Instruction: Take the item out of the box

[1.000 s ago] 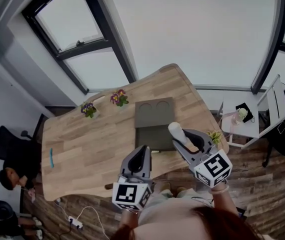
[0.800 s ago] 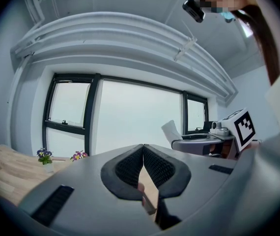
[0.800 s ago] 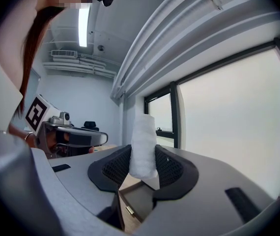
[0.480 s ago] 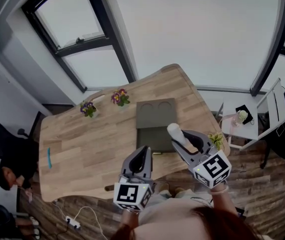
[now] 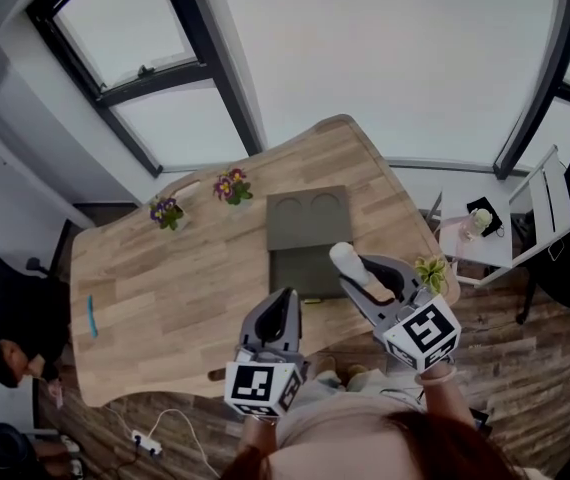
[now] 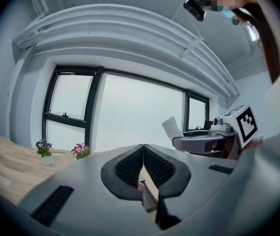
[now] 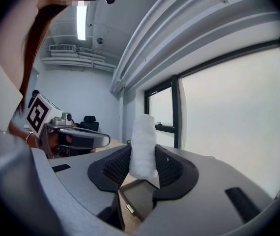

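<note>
Bench (image 5: pixel 185 278): wood, irregular outline, below large windows.
Box (image 5: pixel 308 238): dark, open, mid-bench, lid folded to the far side.
Right gripper (image 5: pixel 350 268): fingers (image 7: pixel 172 168) wide apart, clamped on a white roll (image 7: pixel 143 146), which is raised upright over the box's near right edge, outside the box.
Left gripper (image 5: pixel 283 303): fingers (image 6: pixel 127 167) closed together, empty, left of the box's near edge.
Flower pots (image 5: pixel 230 185), (image 5: pixel 165 211): two, far left of the box.
Blue stick (image 5: pixel 91 316): far left of bench.

Left tool (image 5: pixel 285 298) has its jaws together; right tool (image 5: pixel 353 273) clamps a white roll (image 5: pixel 343 258).
</note>
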Demonstrator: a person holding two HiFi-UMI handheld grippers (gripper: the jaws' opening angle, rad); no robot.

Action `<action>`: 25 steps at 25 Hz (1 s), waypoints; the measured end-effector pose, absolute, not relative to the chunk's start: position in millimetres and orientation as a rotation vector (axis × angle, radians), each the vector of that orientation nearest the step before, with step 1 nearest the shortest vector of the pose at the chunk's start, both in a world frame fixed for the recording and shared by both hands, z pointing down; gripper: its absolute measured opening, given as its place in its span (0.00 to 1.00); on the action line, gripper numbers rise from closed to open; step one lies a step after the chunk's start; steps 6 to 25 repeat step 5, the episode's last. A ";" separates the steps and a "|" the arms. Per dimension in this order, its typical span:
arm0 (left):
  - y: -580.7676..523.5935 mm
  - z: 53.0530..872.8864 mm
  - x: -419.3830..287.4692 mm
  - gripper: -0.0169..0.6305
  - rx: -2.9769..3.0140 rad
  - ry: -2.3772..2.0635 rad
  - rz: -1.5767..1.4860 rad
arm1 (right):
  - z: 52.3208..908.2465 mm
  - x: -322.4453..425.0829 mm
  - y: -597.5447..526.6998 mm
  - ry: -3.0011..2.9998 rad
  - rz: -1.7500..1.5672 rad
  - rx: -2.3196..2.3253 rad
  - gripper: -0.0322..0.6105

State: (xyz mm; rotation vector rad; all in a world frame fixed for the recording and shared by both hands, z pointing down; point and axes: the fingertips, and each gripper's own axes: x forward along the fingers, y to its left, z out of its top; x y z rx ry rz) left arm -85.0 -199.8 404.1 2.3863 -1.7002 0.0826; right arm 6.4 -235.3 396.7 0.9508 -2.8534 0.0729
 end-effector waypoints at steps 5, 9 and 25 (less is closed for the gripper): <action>-207.3 407.9 -93.2 0.03 2.392 -1.696 0.094 | 395.2 -4.1 -236.7 -2.843 0.032 0.941 0.26; -207.3 407.9 -93.2 0.03 2.392 -1.696 0.094 | 395.2 -4.1 -236.7 -2.843 0.032 0.941 0.26; -207.3 407.9 -93.2 0.03 2.392 -1.696 0.094 | 395.2 -4.1 -236.7 -2.843 0.032 0.941 0.26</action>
